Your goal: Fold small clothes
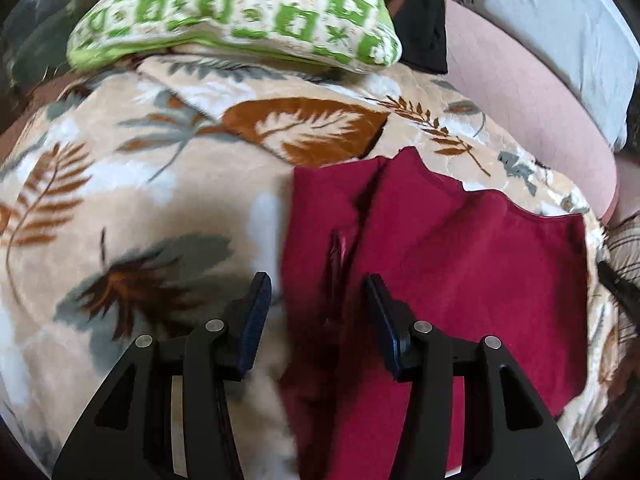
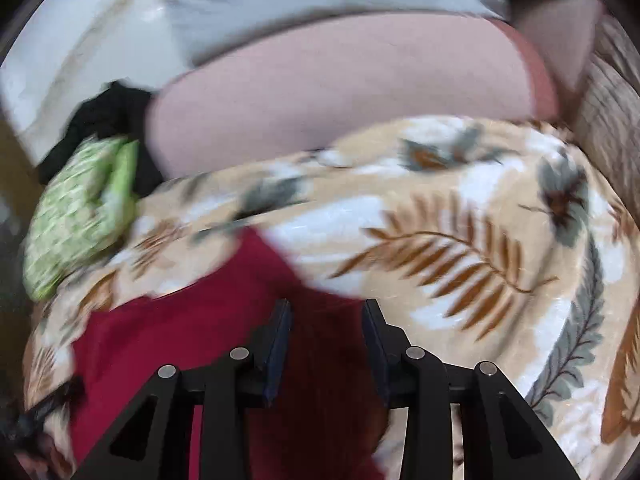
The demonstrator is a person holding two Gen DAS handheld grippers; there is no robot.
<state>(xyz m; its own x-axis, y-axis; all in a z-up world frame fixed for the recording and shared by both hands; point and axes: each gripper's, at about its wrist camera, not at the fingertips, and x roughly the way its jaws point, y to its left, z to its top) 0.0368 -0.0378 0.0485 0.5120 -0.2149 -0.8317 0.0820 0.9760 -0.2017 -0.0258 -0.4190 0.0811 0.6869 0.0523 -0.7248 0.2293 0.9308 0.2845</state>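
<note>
Left wrist view shows a dark red garment [image 1: 460, 264] lying on a leaf-print blanket [image 1: 140, 208], partly folded, with a raised crease running up its left half and a scalloped upper edge. It looks like thin, soft knit cloth: light, limp, likely to sag and slide over itself when lifted, and not fragile. The plush blanket under it may drag on the fabric, so a pinch should take only the red cloth. A good hold would be at an edge or corner, such as the left border near the crease, where a single layer can be caught.

The left hand-held gripper [image 1: 318, 304] hangs above that left border with its jaws apart and nothing pinched. The right hand-held gripper [image 2: 326, 320] is over the garment [image 2: 192, 340] near its other edge, jaws also parted; no cloth seems pressed between the pads.

Much is hard to read. The right wrist view is badly smeared, so the garment's outline and layers there are unclear. Its near edge is covered by the gripper bodies in both views. What kind of garment it is cannot be told. A green patterned pillow [image 1: 240, 16] and a pink cushion [image 2: 340, 92] lie beyond.
</note>
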